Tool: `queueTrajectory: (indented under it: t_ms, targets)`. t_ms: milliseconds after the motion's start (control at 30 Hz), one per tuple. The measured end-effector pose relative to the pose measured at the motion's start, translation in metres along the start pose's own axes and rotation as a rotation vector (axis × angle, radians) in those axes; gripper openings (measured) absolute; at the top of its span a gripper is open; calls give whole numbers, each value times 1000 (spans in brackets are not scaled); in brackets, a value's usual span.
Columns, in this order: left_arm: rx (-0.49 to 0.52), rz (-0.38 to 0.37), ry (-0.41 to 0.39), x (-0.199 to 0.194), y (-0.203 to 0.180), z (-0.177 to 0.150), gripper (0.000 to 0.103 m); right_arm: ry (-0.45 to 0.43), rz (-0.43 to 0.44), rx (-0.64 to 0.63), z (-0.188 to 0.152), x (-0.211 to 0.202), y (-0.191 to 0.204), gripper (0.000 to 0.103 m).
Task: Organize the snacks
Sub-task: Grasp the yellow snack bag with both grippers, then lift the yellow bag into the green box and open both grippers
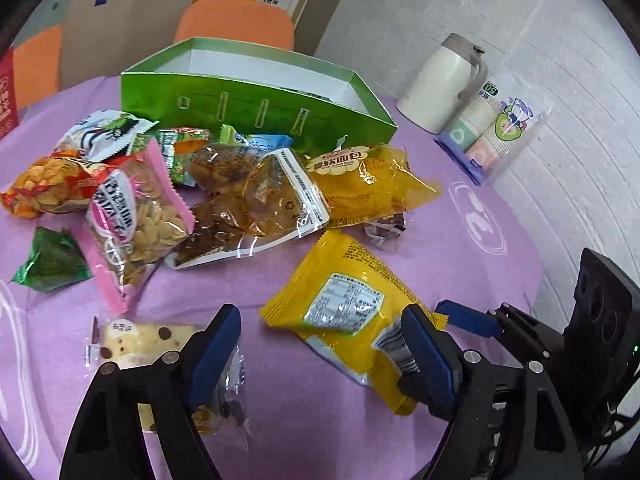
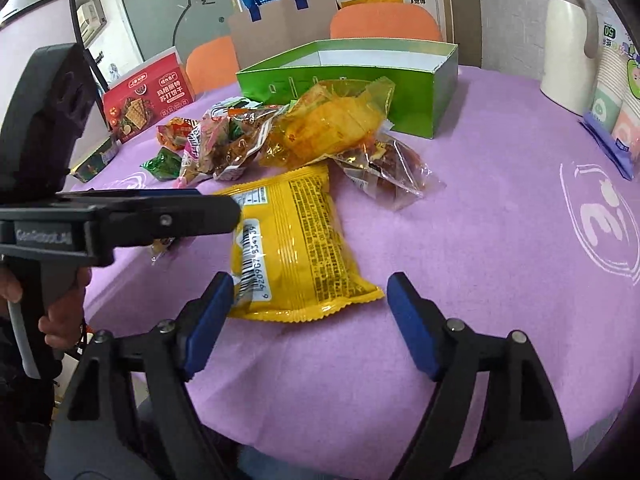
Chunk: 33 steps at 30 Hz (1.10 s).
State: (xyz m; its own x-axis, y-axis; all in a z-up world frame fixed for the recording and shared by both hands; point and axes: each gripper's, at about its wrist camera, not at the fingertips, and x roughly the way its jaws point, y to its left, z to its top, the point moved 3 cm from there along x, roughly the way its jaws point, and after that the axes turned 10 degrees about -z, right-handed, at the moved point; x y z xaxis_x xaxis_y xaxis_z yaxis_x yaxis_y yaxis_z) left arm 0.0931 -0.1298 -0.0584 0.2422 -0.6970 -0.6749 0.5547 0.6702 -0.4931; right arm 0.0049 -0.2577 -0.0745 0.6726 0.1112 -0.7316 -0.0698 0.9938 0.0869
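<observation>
- Since the yellow packet (image 2: 292,240) lies flat on the purple tablecloth (image 2: 480,240), apart from the heap and nearest to us, we judge it the piece to lift now
- Our right gripper (image 2: 308,312) hovers low at the packet's near edge with its fingers spread wide and nothing between them; the left blue pad (image 2: 208,320) sits over the barcode corner, the other pad stands off beyond the sealed end
- Our left gripper (image 1: 320,344) is also wide apart and holds nothing; its right-hand pad overlaps the same packet's corner in the left wrist view, whether touching we cannot tell, while a chocolate-chip cake (image 1: 140,340) in clear wrap lies under its other finger
- We should let one gripper take it: come down so both pads straddle the crimped edge, then close slowly, as the film looks slippery and the contents may crush
- The green box (image 2: 348,76) stands open behind the heap of snacks (image 1: 224,188), so we should lift clear over that heap before lowering in
- We keep the idle gripper well away from the white jug (image 1: 444,80) and the cup pack (image 1: 492,128) at the table's far side
</observation>
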Motion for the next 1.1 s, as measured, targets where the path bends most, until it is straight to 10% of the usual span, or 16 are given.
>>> queueTrajectory:
  t_ms: [367,467,833,1100]
  targets:
    - [-34,-103,19,10,-2,-6,55,-20,-49,-25,1,7,6,70]
    - [-11,-128,10,7,-12,-6,41,-32,-17,-27,4,0,10,50]
    - [96,-146,-128,-56,-54,11,38,-147,33,-50,29,-53,22,42]
    - [95,-153,-222,-74,-45,83,38,-260,15,-90,95,-57,25,42]
